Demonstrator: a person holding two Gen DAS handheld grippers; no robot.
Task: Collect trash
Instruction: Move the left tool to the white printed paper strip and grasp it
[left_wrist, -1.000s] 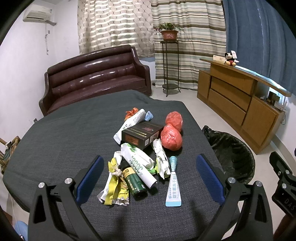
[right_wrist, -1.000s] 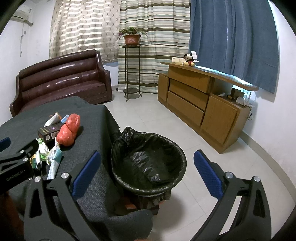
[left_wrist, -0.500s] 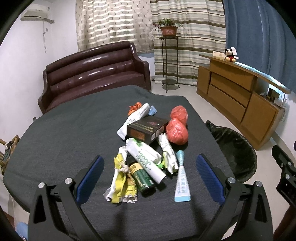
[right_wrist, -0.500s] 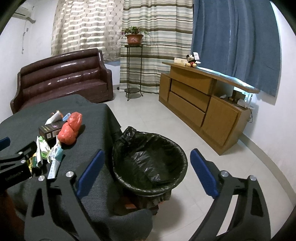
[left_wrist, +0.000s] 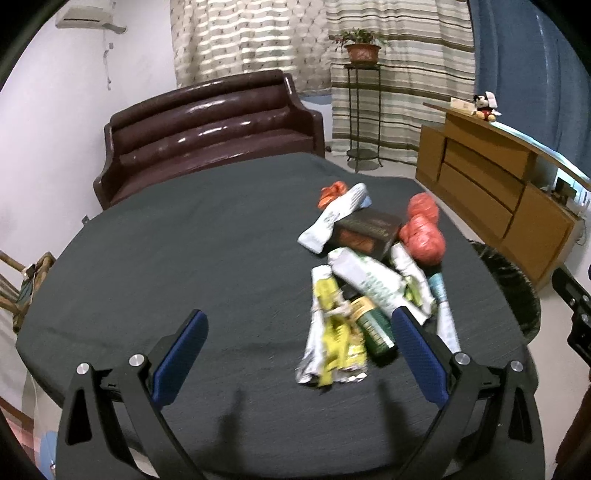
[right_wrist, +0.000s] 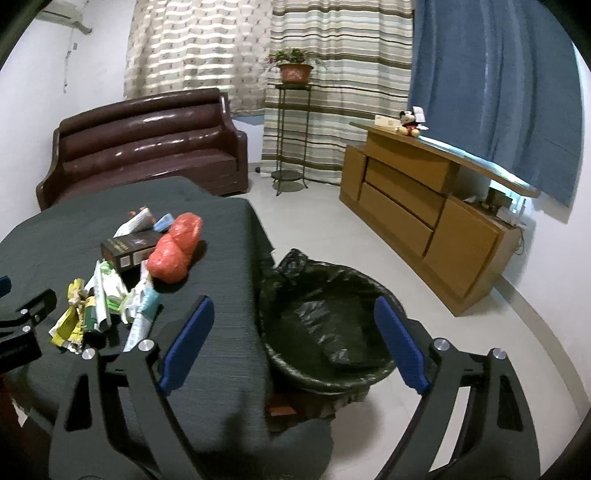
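A heap of trash lies on the dark grey table (left_wrist: 184, 240): a crumpled yellow wrapper (left_wrist: 332, 343), a green bottle (left_wrist: 373, 328), a white pack with green print (left_wrist: 369, 284), a dark box (left_wrist: 365, 230), two red bags (left_wrist: 424, 236) and a white tube (left_wrist: 445, 321). My left gripper (left_wrist: 299, 332) is open just in front of the heap, the yellow wrapper close to its right finger. My right gripper (right_wrist: 293, 321) hangs beside the table above the black-lined bin (right_wrist: 354, 273); its jaws are closing with nothing between them. The red bags (right_wrist: 177, 247) show at its left.
A brown leather sofa (left_wrist: 207, 122) stands behind the table. A metal plant stand (right_wrist: 291, 133) and a wooden sideboard (right_wrist: 424, 199) line the far wall and the right side. A chair (left_wrist: 22, 280) pokes in at the table's left edge. Pale floor surrounds the bin.
The left gripper has shifted left and closer to the table, so the heap now sits at the right of its view. The right gripper's jaws have narrowed and it has swung slightly toward the table.
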